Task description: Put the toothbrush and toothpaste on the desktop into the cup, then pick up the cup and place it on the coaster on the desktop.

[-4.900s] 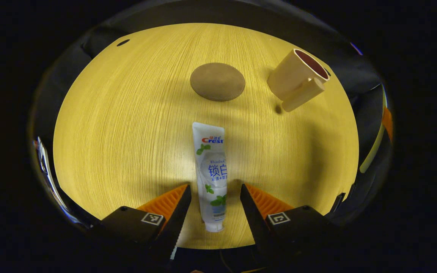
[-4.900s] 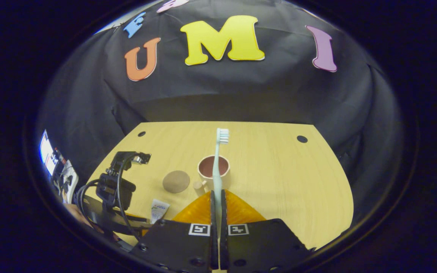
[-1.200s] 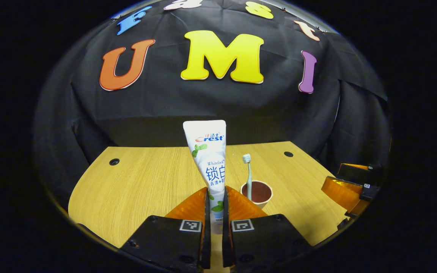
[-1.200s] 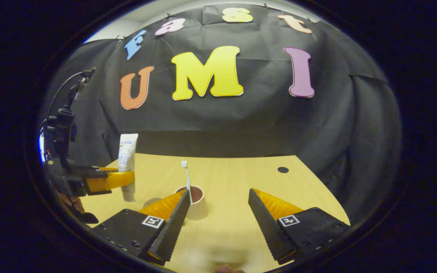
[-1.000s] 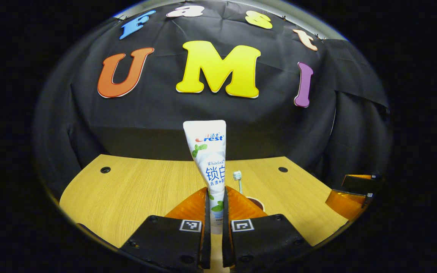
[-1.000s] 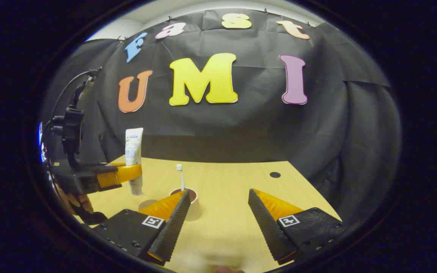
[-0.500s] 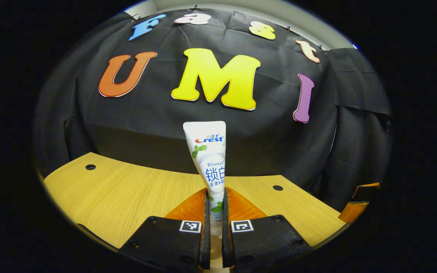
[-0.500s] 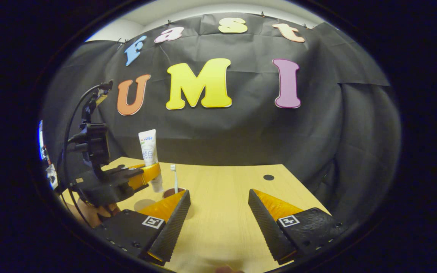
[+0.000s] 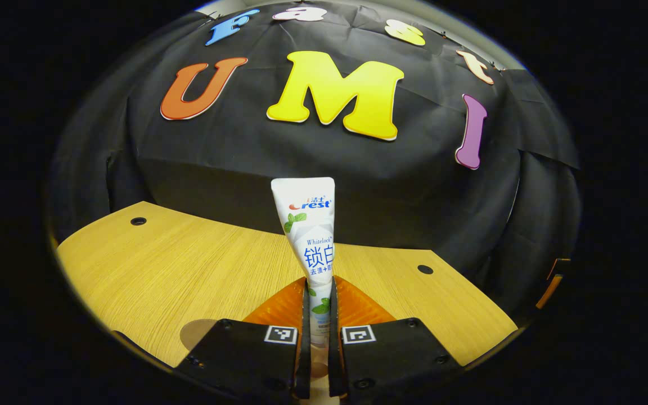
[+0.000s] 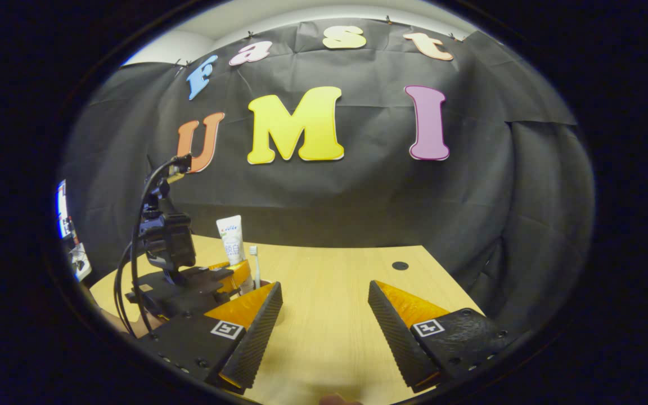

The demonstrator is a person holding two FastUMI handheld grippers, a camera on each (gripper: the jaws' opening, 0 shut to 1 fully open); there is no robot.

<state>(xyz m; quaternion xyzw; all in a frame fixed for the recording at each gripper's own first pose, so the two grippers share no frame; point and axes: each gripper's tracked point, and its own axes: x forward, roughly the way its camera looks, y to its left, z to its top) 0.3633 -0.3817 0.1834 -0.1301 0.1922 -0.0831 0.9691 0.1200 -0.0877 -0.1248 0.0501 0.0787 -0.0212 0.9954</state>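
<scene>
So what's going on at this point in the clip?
The left gripper is shut on the toothpaste, holding the tube upright above the wooden desktop. In the right gripper view, the toothbrush stands just beside that tube, head up; the cup is hidden there. The right gripper is open and holds nothing. The coaster lies by the left gripper.

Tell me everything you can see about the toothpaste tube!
The toothpaste tube is white soft-looking plastic with blue writing and green leaves. It stands upright, flat crimped end on top. The left gripper has its jaws shut on its lower part, holding it above the wooden table. In the right gripper view it stands beside the toothbrush.
</scene>
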